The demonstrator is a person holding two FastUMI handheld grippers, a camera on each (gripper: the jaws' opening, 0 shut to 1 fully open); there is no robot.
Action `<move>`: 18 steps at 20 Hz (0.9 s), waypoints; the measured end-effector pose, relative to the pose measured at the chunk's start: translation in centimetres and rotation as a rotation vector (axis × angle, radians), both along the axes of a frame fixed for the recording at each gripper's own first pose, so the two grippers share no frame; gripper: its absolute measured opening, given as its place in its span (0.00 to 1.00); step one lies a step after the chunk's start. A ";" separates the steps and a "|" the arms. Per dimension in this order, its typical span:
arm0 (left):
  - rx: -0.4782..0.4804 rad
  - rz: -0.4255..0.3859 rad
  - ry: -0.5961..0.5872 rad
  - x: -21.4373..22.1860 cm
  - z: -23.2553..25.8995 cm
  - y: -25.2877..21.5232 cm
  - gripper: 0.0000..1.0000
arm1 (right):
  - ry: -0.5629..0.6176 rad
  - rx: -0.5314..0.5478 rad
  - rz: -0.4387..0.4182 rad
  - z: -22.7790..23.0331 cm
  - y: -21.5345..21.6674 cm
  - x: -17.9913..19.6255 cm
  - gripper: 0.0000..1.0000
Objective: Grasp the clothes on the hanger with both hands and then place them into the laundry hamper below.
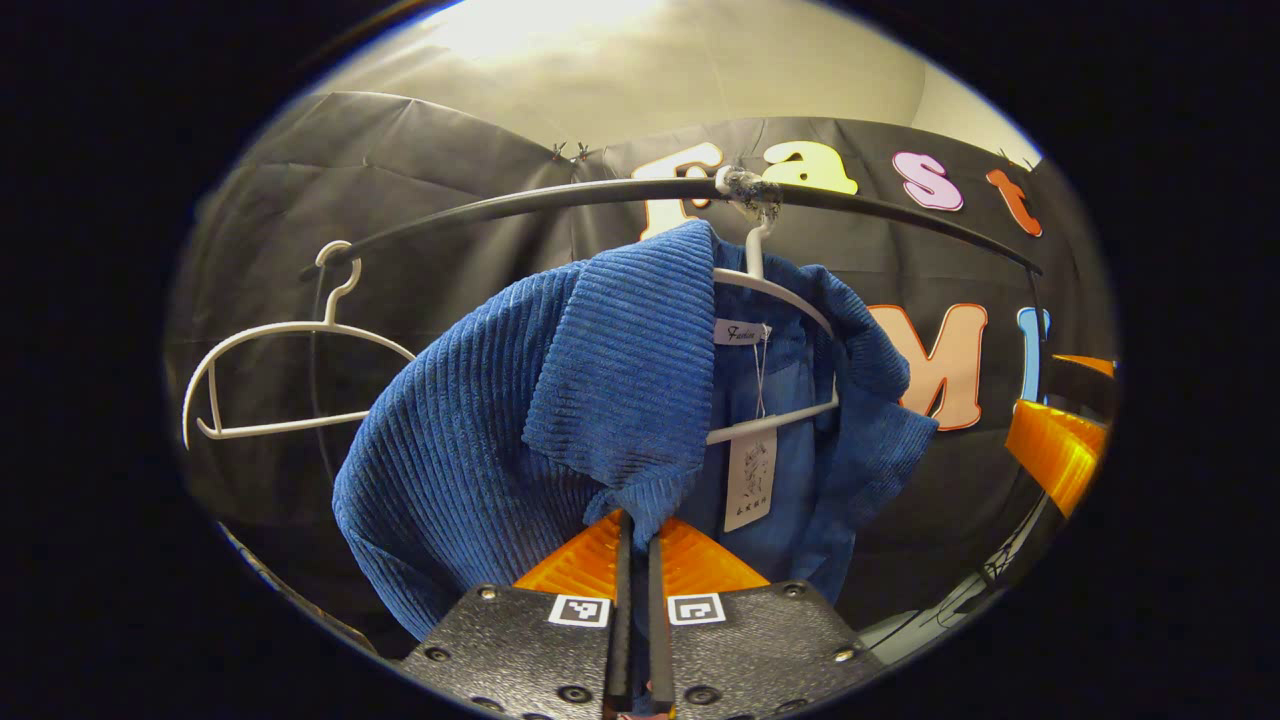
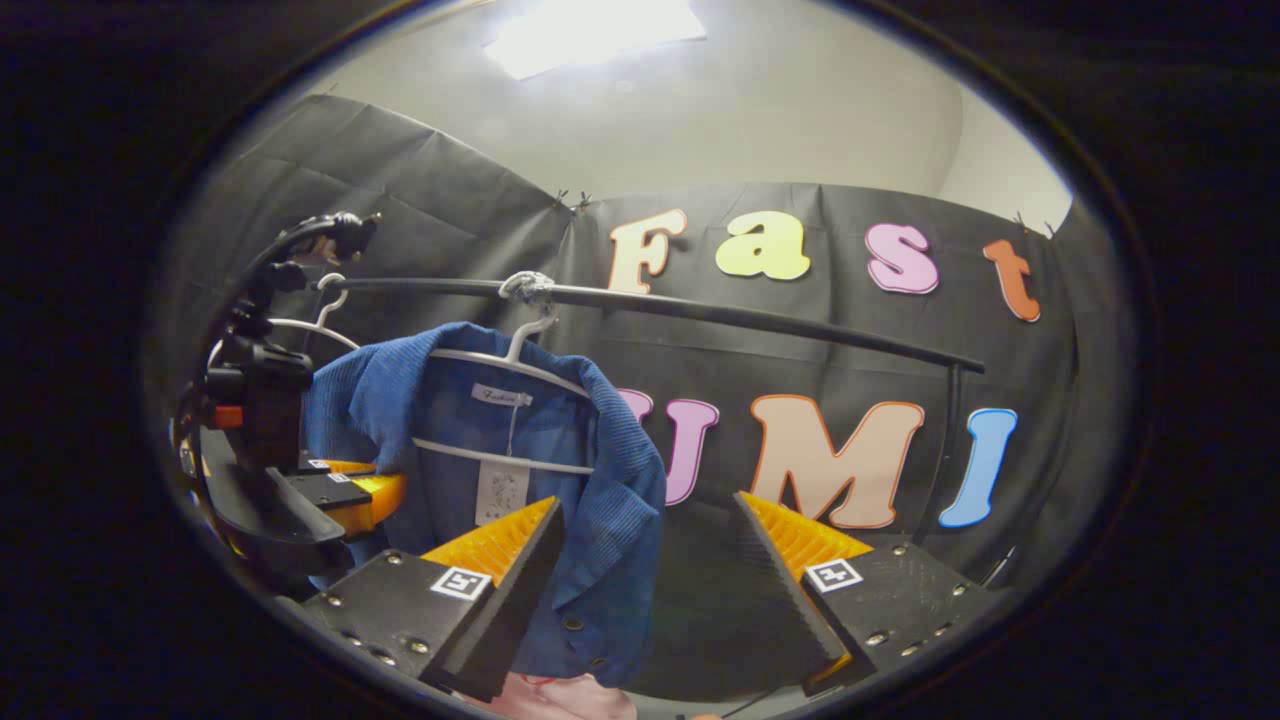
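blue corduroy shirt [image 1: 560, 400]: hangs on a white hanger [image 1: 775, 290] hooked over the black rail [image 1: 560, 195]. In the left gripper view the near front panel is bunched up and lifted toward me.
left gripper [image 1: 634, 540]: fingers pressed together with a fold of that panel pinched between them, so I'd say my left hand has its hold.
right gripper [image 2: 648, 545]: fingers spread wide. The shirt's other front edge [image 2: 615, 520] hangs just beside its left finger, not between the two. No grip here yet.
step: looks to me like mid-grasp, one hand on and one to go.
next move: I reckon the right needs to slide over so that hanging edge sits between its fingers, then close. After that both hands lift the shoulders clear of the hanger.
spare hanger [image 1: 290, 380]: bare, farther along the rail.
hamper: can't really tell. There's something pink [image 2: 560, 700] at the bottom edge of the right gripper view, under the shirt, too cropped to name.
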State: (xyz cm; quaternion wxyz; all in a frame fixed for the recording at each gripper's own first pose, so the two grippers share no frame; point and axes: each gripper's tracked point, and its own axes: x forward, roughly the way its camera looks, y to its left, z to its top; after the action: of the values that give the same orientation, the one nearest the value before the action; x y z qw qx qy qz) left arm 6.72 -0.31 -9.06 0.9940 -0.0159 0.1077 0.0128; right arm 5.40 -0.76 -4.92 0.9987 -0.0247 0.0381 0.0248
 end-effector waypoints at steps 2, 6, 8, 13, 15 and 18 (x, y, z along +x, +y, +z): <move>0.012 -0.018 -0.003 -0.1 0.2 -0.1 0.01 | 0.013 0.005 0.015 -0.7 0.6 0.6 0.99; 0.023 -0.055 -0.005 -0.5 0.4 -0.1 0.00 | 0.044 0.024 0.035 -2.5 1.9 2.4 0.96; 0.025 -0.071 -0.003 -0.7 0.6 0.0 0.00 | 0.063 0.035 0.042 -3.4 2.6 3.3 0.99; 0.024 -0.107 -0.001 -2.0 1.1 0.4 0.00 | 0.089 0.051 0.033 -5.6 3.5 5.9 0.99; 0.030 -0.102 -0.005 -2.5 1.5 1.1 0.00 | 0.093 0.063 0.024 -6.4 3.8 7.4 0.99; 0.035 -0.104 -0.020 -3.2 2.5 1.5 0.00 | 0.104 0.083 0.007 -7.8 4.1 9.3 0.99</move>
State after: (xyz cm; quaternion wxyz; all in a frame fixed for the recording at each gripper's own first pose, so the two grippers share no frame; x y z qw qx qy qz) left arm 3.56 1.20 -6.58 0.9945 0.0069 0.0979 -0.0369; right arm 14.70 3.34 -12.75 0.9954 0.0178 0.0887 0.0311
